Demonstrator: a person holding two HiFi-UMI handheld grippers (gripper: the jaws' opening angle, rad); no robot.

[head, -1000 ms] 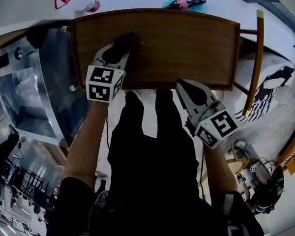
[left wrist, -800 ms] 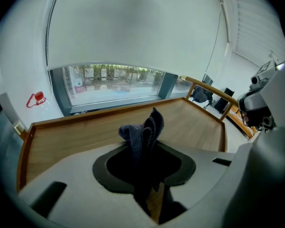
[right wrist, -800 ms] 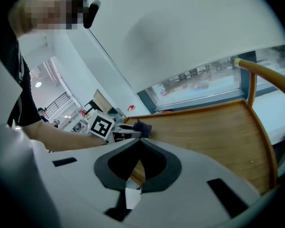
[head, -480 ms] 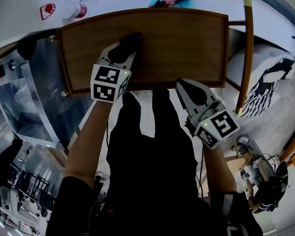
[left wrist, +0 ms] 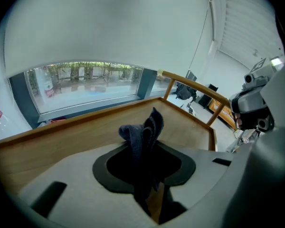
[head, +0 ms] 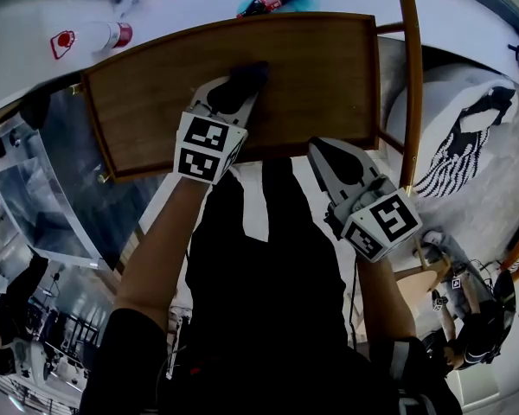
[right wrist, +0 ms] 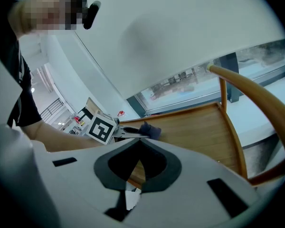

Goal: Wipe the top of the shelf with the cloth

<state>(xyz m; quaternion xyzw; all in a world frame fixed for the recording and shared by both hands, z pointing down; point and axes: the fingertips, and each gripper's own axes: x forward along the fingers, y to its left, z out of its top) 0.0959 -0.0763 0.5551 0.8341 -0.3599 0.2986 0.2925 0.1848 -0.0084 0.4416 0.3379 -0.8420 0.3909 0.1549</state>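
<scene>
While the cloth [head: 246, 74] is clamped in the left tongs [head: 233, 92] near the middle of the shelf top [head: 329, 67], whose long axis runs left-right, the right tongs [head: 327, 156], clenched empty, are held at its near edge.
</scene>
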